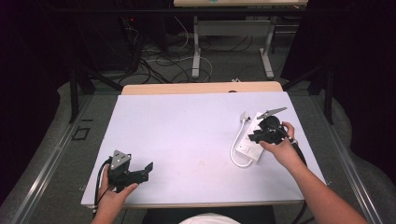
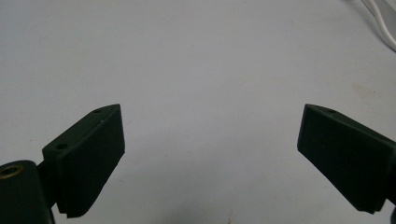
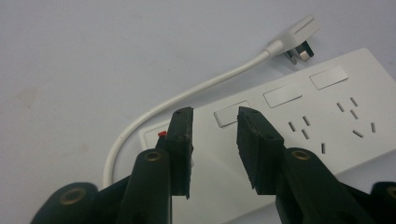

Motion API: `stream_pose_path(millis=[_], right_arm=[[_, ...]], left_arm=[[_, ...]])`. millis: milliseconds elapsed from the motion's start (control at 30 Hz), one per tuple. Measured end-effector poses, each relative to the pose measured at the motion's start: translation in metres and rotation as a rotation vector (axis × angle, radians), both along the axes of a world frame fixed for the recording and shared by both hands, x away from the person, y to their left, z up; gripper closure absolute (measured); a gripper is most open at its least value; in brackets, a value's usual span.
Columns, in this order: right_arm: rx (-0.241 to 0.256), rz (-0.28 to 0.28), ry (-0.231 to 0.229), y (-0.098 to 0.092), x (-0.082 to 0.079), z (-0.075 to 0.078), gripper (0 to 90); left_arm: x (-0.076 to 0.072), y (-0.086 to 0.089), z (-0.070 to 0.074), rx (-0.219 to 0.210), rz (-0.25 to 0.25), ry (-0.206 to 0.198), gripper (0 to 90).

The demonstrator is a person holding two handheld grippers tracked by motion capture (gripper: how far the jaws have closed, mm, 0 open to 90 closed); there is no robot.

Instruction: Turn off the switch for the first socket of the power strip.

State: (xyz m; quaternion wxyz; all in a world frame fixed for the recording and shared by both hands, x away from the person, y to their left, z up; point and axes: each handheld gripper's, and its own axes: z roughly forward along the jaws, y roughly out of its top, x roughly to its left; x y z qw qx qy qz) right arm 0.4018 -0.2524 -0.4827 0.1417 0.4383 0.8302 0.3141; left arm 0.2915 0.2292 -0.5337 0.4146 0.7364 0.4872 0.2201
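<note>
A white power strip (image 1: pixel 246 148) lies on the right side of the white table (image 1: pixel 187 135), its short cord (image 1: pixel 233 156) looping round to a white plug (image 1: pixel 244 116) beside it. My right gripper (image 1: pixel 253 137) hovers over the strip. In the right gripper view the gripper (image 3: pixel 215 114) is narrowly open with nothing held, above the strip's (image 3: pixel 327 121) end with the red-marked switch (image 3: pixel 162 134); the plug (image 3: pixel 299 35) lies beyond. My left gripper (image 1: pixel 145 171) rests near the front left edge. Its view shows this gripper (image 2: pixel 212 112) wide open over bare table.
A wooden strip (image 1: pixel 201 87) borders the table's far edge. Beyond it stand another table's metal legs (image 1: pixel 196 51) and loose cables on the floor (image 1: pixel 163 60). A bit of the white cord (image 2: pixel 380 23) crosses the left gripper view's top right corner.
</note>
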Motion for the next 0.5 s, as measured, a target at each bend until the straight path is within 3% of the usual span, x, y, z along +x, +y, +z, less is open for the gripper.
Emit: stream_pose_path(millis=[500], right_arm=[[0.016,0.032,-0.038,-0.009,-0.022,0.000,58.0]], left_arm=[[0.000,0.000,0.000,0.003,0.001,0.001,7.4]])
